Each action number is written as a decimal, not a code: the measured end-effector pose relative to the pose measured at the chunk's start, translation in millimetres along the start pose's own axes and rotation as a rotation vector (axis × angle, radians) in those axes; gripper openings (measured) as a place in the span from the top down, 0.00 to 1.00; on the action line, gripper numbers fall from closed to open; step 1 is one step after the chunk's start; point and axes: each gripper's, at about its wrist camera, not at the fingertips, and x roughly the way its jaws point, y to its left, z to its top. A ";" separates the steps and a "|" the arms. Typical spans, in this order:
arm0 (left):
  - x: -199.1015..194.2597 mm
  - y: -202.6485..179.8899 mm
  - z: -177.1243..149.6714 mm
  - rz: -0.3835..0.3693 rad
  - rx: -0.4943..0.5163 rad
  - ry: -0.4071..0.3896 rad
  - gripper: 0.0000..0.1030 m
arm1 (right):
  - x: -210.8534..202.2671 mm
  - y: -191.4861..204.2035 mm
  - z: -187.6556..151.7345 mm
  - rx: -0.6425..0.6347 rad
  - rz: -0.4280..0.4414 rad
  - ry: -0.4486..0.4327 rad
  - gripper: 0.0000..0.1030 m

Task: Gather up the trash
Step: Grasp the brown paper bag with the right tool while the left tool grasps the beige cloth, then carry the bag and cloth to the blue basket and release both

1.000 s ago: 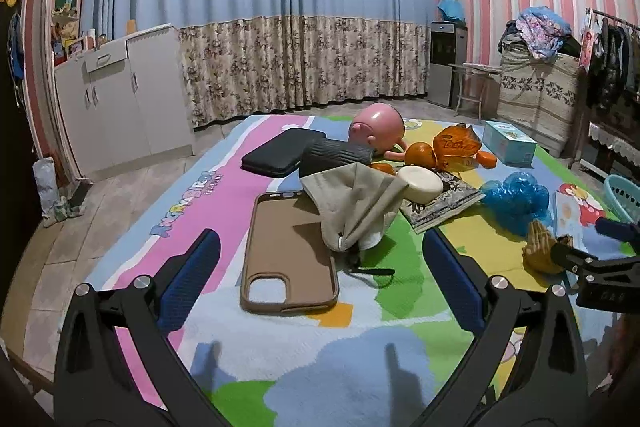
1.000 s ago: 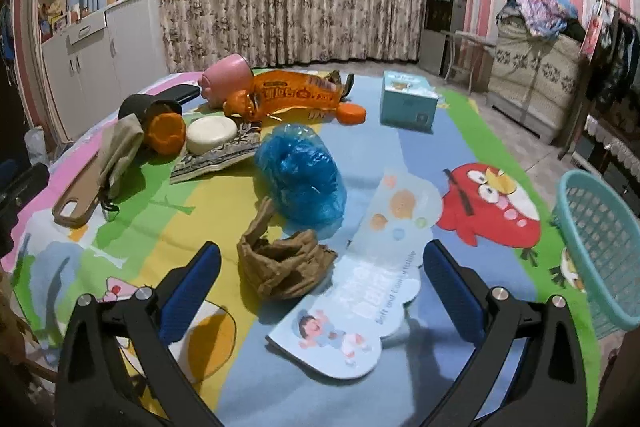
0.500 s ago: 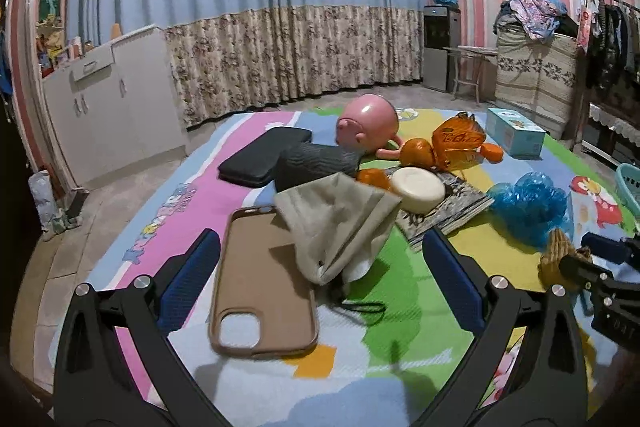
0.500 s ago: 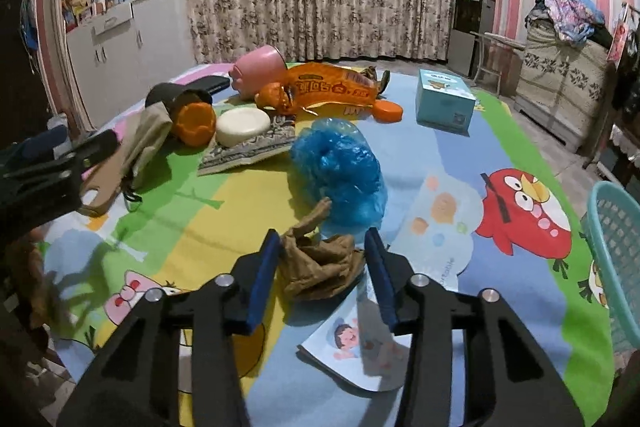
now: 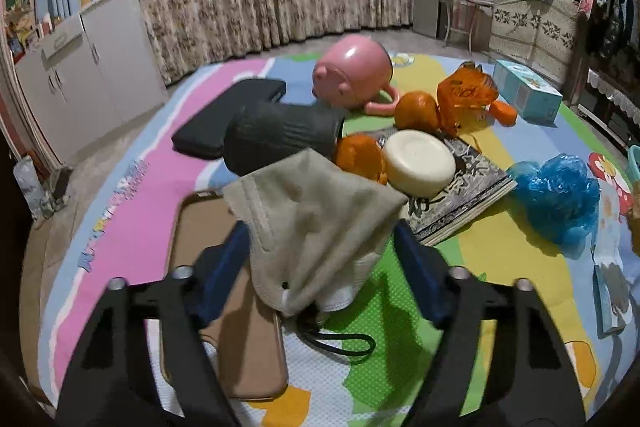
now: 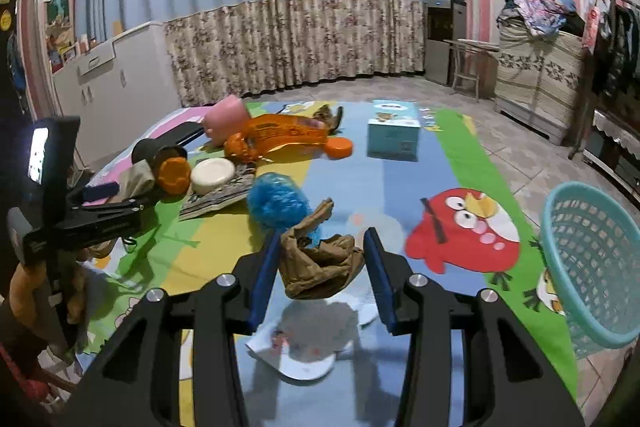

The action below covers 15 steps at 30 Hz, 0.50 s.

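My right gripper (image 6: pixel 320 263) is shut on a crumpled brown paper bag (image 6: pixel 320 259) and holds it lifted above the mat. A teal mesh basket (image 6: pixel 592 259) stands at the right edge of the mat. My left gripper (image 5: pixel 320 259) has its fingers on both sides of a beige cloth pouch (image 5: pixel 312 219) that lies partly on a tan phone case (image 5: pixel 232 307); the pads touch its sides. A blue plastic bag (image 6: pixel 276 203) lies beyond the paper bag, and it also shows in the left wrist view (image 5: pixel 560 195).
On the cartoon mat (image 5: pixel 120 195) lie a pink piggy bank (image 5: pixel 352 75), black case (image 5: pixel 228 119), dark roll (image 5: pixel 280 131), orange wrapper (image 5: pixel 464 95), white round dish (image 5: pixel 420 163) on a booklet (image 5: pixel 460 195), a tissue box (image 6: pixel 394 135) and a paper card (image 6: pixel 304 355).
My right gripper closed on the brown paper bag and lifted it off the mat. My left gripper moved forward and closed in around the beige pouch.
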 end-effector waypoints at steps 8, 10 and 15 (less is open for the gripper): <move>-13.1 5.3 -4.0 -0.008 -0.016 -0.012 0.82 | -14.3 -28.6 4.3 0.046 -0.033 -0.024 0.58; -20.4 5.7 -4.7 0.001 -0.015 -0.031 0.84 | -17.4 -33.3 5.4 0.059 -0.034 -0.032 0.58; -49.6 7.8 -1.3 0.042 -0.017 -0.097 0.85 | -32.3 -39.8 9.1 0.045 -0.051 -0.070 0.58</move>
